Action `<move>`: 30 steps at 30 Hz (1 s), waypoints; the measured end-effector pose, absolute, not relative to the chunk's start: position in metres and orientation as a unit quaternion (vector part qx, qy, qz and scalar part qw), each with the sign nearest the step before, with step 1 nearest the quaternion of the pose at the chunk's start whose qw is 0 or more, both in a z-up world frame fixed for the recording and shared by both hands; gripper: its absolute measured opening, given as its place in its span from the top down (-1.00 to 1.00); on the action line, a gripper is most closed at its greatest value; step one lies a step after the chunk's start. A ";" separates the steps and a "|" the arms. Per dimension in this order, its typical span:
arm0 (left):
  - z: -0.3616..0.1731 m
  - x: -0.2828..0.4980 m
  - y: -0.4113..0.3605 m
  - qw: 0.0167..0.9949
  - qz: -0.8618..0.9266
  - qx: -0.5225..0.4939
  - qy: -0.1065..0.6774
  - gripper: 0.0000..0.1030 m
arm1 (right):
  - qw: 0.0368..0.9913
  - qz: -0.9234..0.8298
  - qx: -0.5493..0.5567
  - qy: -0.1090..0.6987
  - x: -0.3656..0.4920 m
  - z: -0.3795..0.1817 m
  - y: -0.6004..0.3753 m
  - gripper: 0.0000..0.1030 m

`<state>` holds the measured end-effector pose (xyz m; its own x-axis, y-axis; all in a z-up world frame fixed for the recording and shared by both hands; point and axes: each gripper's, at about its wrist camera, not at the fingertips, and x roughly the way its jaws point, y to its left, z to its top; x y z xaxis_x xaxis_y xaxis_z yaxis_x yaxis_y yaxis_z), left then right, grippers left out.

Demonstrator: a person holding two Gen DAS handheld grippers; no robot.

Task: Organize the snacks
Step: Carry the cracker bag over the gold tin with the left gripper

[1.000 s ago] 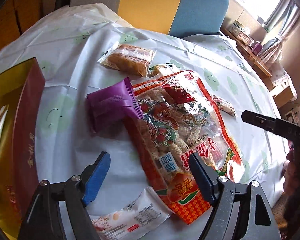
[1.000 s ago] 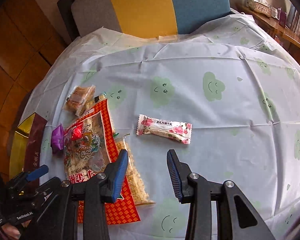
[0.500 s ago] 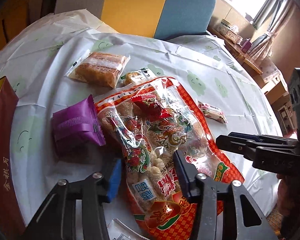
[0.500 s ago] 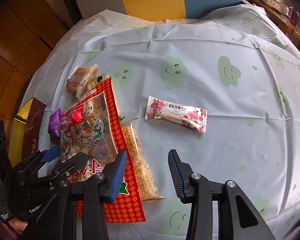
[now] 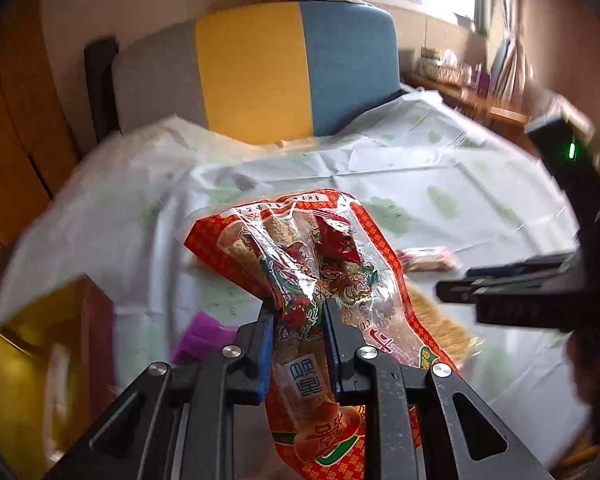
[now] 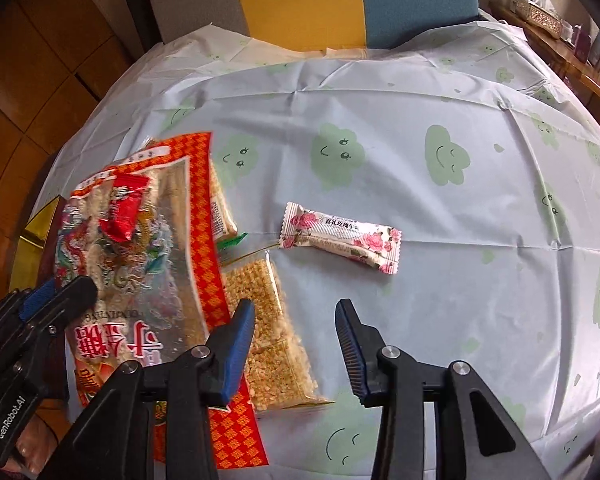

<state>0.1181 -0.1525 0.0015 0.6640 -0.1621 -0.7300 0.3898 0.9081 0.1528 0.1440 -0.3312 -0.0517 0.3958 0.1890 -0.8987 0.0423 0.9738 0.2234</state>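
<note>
The table [image 6: 380, 92] carries it all. The big red snack bag [image 5: 320, 280] sits near its left edge, pinched in the left gripper [image 5: 298, 344] and partly lifted. I'd hoist it slowly, it's floppy, toward the gold box [image 5: 32, 360]. Right gripper [image 6: 296, 340] hangs open, empty, above the rice cracker pack [image 6: 268, 340]; the rose bar [image 6: 340, 236] lies mid-table.

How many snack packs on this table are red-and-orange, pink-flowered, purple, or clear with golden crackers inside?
Red-and-orange plastic snack bag: 1
Pink-flowered white wrapped bar: 1
Purple foil pouch: 1
Clear packs of golden crumbly crackers: 2
Total: 5
</note>
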 end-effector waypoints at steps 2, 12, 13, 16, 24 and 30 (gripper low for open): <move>0.005 0.122 -0.147 0.893 -0.175 0.119 0.398 0.57 | 0.830 0.037 0.115 0.544 0.144 -0.050 -0.336 0.18; 0.033 0.118 -0.122 0.902 -0.190 0.022 0.388 0.57 | 0.828 0.028 0.121 0.547 0.143 -0.050 -0.341 0.20; 0.036 0.120 -0.116 0.898 -0.198 -0.005 0.393 0.57 | 0.828 0.026 0.119 0.548 0.144 -0.051 -0.341 0.20; 0.044 0.128 -0.102 0.892 -0.198 -0.050 0.404 0.57 | 0.826 0.024 0.120 0.550 0.144 -0.053 -0.340 0.20; 0.070 0.121 -0.052 0.907 -0.171 -0.085 0.376 0.57 | 0.816 0.048 0.109 0.566 0.145 -0.062 -0.327 0.20; 0.075 0.111 -0.004 0.913 -0.141 -0.094 0.371 0.57 | 0.814 0.065 0.097 0.570 0.144 -0.067 -0.317 0.20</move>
